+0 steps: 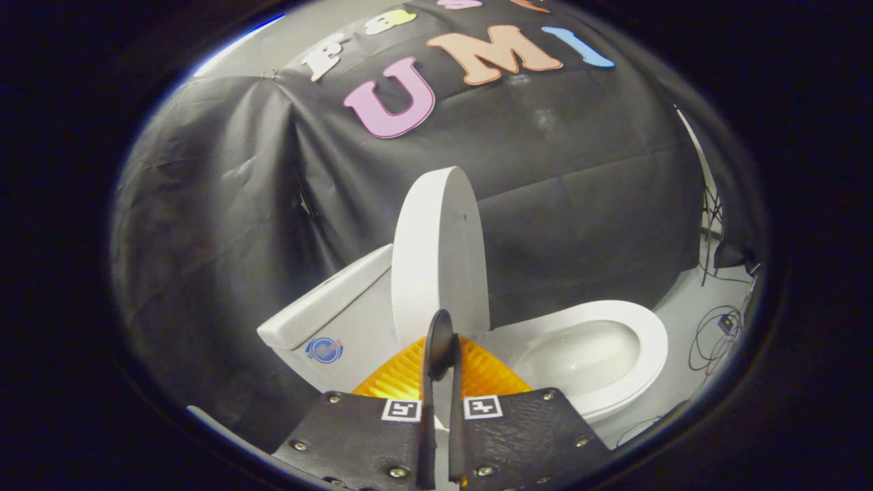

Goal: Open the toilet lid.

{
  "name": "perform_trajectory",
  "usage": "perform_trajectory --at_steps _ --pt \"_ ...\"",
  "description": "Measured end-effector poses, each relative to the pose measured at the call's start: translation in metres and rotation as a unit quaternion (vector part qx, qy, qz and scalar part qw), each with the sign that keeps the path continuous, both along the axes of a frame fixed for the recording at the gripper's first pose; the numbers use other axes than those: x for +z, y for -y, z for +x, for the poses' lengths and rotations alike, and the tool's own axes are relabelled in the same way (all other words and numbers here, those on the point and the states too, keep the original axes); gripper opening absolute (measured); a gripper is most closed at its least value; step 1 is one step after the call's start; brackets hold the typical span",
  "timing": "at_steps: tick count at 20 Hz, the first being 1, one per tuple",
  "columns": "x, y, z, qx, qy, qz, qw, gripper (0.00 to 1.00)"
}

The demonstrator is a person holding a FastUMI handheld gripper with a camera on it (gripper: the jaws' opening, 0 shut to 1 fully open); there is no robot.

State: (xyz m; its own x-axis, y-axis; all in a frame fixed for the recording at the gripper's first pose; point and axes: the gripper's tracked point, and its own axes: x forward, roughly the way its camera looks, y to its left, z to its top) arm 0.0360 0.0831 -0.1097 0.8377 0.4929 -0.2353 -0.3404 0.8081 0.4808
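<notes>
The toilet lid point(440, 256) stands raised, white and oval, beside the open bowl point(586, 354); the cistern point(327, 307) lies behind it. The gripper point(440, 341) is clenched, grasping nothing, just before the lid.

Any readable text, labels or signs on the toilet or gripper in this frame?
Round blue sticker on the tank: too small and blurred to read.
Two square black-and-white markers on the gripper: coded patterns, no words.
Lid, raised, and seat: no text.
Gripper's fingers stand nearly together at the lid's lower edge.
</notes>
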Motion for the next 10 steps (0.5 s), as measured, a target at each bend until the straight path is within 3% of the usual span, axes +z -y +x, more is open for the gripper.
perform_trajectory --at_steps 10 --pt "0.010 -0.031 -0.005 0.013 0.010 0.009 1.000 0.08"
